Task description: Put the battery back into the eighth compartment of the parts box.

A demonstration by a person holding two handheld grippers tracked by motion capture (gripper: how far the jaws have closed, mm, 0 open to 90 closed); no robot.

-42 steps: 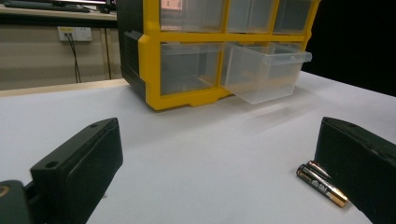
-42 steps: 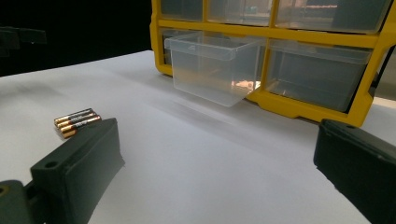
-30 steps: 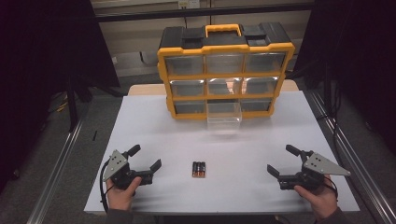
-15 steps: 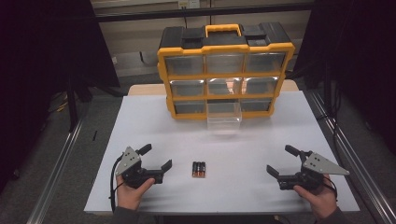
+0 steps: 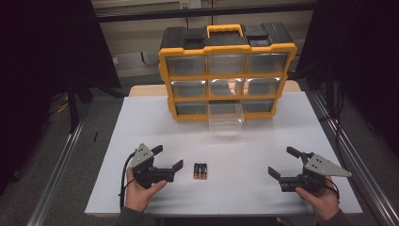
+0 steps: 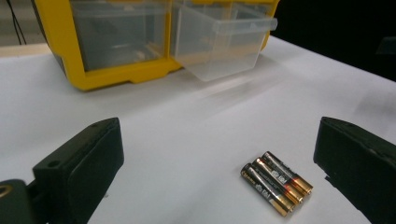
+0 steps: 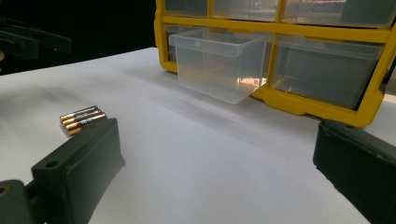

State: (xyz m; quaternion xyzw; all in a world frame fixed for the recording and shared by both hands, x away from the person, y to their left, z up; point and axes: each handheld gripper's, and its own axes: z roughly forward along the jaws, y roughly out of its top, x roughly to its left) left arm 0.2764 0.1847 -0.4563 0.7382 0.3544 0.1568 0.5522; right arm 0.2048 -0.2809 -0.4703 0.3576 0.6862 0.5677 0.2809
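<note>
Three black-and-gold batteries (image 5: pixel 201 170) (image 6: pixel 275 182) (image 7: pixel 82 119) lie side by side on the white table (image 5: pixel 244 146). Just left of them my left gripper (image 5: pixel 167 157) (image 6: pixel 219 186) stands open, its jaws wide apart with nothing between them. My right gripper (image 5: pixel 283 162) (image 7: pixel 215 186) is open too, over the table's right front part, well away from the batteries. A yellow-and-black organizer (image 5: pixel 227 70) (image 6: pixel 112 42) (image 7: pixel 303 51) stands at the back. Its clear bottom-middle drawer (image 5: pixel 226 117) (image 6: pixel 219 42) (image 7: pixel 217 60) is pulled out and looks empty.
The organizer's other clear drawers are pushed in. Bare white table lies between the drawer and the batteries. Metal rails (image 5: pixel 56 174) run along the floor on both sides, and the surroundings are dark.
My left gripper has moved right, closer to the batteries, and turned its jaws toward them. The right gripper has stayed in place.
</note>
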